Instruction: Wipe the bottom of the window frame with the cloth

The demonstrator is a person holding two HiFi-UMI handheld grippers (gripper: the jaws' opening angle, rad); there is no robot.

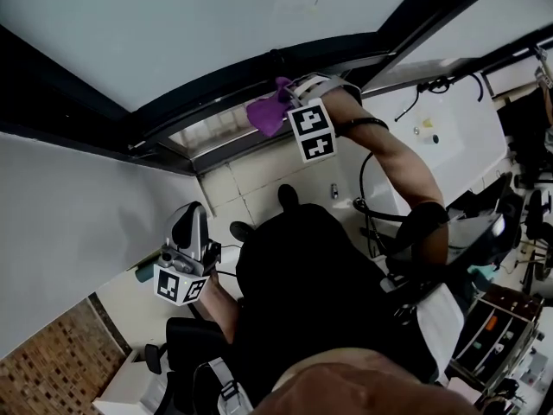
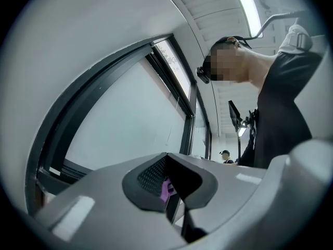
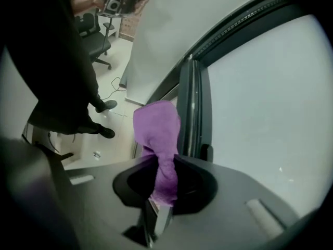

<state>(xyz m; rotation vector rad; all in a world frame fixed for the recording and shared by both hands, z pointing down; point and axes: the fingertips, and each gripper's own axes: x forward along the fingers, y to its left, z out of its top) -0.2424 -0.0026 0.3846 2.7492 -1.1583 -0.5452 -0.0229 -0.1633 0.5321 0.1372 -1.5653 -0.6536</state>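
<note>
Tiled floor under a dark window frame (image 1: 207, 102). The right claw (image 3: 156, 215) pinches the soft, light cloth (image 3: 156, 129) by its bunched end. The left claw (image 2: 177, 212) is pressed together, empty.

The grey left gripper (image 2: 181, 212), its fingers pressed together, is pointing up at a dark-framed glass window (image 2: 130, 119), and a person in a black shirt (image 2: 283, 113) is standing at the right.

Cloth (image 3: 156, 132) btm end hidden in right hand-held gripper (image 3: 157, 207) jaws; window frame (image 3: 193, 108) cut off.
</note>
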